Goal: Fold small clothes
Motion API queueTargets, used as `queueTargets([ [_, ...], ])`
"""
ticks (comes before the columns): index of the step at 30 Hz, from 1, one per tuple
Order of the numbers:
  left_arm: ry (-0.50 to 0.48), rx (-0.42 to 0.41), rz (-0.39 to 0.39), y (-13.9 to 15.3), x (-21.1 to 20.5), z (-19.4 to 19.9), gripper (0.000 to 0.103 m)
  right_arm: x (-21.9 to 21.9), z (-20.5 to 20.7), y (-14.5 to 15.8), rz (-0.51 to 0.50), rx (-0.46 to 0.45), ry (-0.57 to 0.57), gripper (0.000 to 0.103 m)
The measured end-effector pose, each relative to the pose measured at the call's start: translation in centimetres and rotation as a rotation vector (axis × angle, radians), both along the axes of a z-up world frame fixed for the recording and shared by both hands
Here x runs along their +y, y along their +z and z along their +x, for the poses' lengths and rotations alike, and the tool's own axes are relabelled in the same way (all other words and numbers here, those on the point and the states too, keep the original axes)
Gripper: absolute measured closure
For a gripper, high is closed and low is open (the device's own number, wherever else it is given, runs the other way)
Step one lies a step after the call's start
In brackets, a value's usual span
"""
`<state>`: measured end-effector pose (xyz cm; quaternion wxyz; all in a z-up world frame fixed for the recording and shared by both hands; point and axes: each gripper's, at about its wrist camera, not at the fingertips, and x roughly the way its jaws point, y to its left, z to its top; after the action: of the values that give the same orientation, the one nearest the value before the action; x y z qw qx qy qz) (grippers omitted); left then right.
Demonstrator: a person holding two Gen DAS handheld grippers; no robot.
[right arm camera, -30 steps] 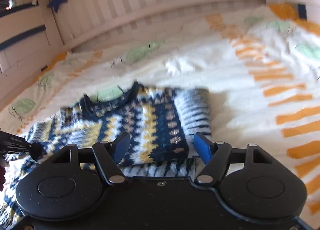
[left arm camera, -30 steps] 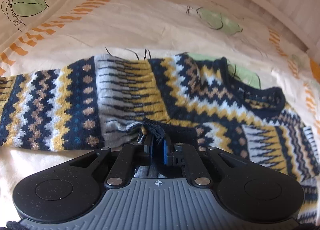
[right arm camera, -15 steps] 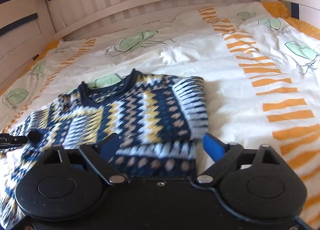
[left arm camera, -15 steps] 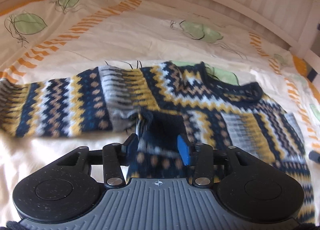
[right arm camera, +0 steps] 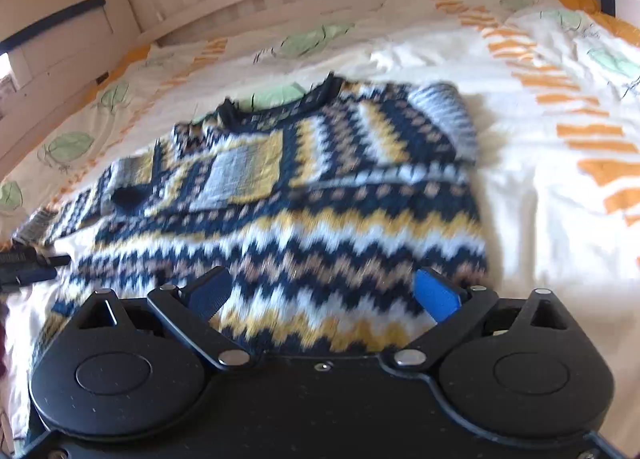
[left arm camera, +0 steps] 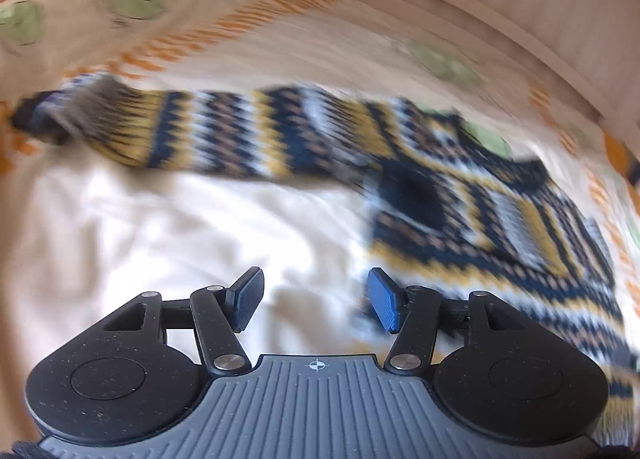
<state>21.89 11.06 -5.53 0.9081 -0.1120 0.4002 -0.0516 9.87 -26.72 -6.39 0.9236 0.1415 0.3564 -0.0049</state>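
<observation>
Beside the sweater (left arm camera: 460,195), on the bedsheet (left arm camera: 160,227): left gripper (left arm camera: 316,299) released, cuff formerly pinched; right gripper (right arm camera: 324,295) widened, empty, above the hem.

The left claw (left arm camera: 316,301) points forward and down, its blue pads (left arm camera: 249,298) set apart at nine and three o'clock; the jaws have just been opening and nothing lies between them. The right claw (right arm camera: 324,293) tilts down likewise, jaws just opened to a wide spread, pads (right arm camera: 434,295) clear of any grip, nothing pinched
</observation>
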Motion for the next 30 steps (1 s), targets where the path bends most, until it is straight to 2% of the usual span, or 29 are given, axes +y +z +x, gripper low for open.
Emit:
queueTargets([
  [8, 0.237, -0.036, -0.029, 1.0, 8.9, 2.9, 0.045, 1.2, 0.1, -1.0, -0.059, 0.011, 0.021, 0.0],
  [13, 0.342, -0.035, -0.108, 0.7, 13.0, 5.1, 0.045, 1.7, 0.2, -1.3, -0.098, 0.016, 0.025, 0.0],
  [21, 0.41, -0.038, -0.237, -0.1, 15.3, 8.1, 0.045, 2.3, 0.3, -1.7, -0.138, 0.012, 0.025, 0.0],
  [25, 0.513, -0.03, -0.335, -0.6, 16.5, 9.0, 0.045, 2.4, 0.2, -1.9, -0.151, 0.004, 0.025, 0.0],
  [28, 0.595, -0.024, -0.352, -0.6, 17.0, 9.3, 0.048, 2.2, 0.2, -2.0, -0.136, -0.004, 0.025, 0.0],
  [30, 0.595, -0.046, -0.303, 0.1, 16.4, 9.6, 0.071, 2.1, 0.2, -2.0, -0.129, -0.009, 0.026, 0.0],
])
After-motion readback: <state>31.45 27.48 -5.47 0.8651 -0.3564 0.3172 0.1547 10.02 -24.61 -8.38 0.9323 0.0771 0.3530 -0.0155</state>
